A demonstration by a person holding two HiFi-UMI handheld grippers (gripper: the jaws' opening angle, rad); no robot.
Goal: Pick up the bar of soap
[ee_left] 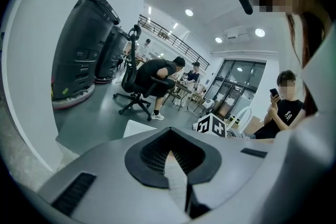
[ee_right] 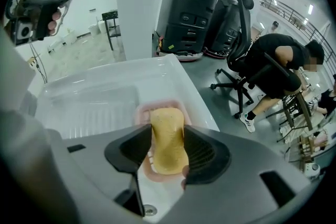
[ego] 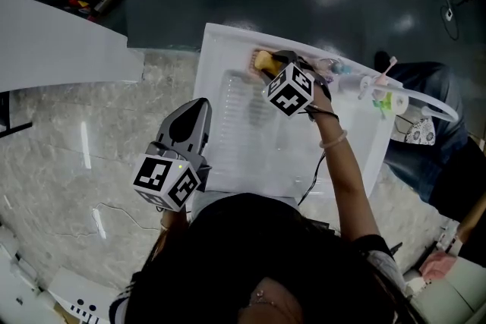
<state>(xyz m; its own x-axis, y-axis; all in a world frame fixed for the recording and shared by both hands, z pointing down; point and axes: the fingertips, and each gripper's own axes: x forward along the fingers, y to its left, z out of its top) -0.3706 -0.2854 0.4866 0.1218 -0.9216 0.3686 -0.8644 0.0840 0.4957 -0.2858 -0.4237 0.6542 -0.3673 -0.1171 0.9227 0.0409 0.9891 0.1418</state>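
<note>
Grey left gripper (ee_left: 176, 164) hangs shut and empty. Beyond it, the right gripper (ee_right: 168, 150) stands open astride the yellow soap (ee_right: 167, 131) in a pink dish (ee_right: 143, 112) on the sink (ee_right: 176, 75), pads seemingly just clear.

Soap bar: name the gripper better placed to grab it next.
Right. The right gripper has its open jaws on either side of the soap bar in its pink dish, so it likely need only close. The left gripper is shut, back at the sink's left rim.
</note>
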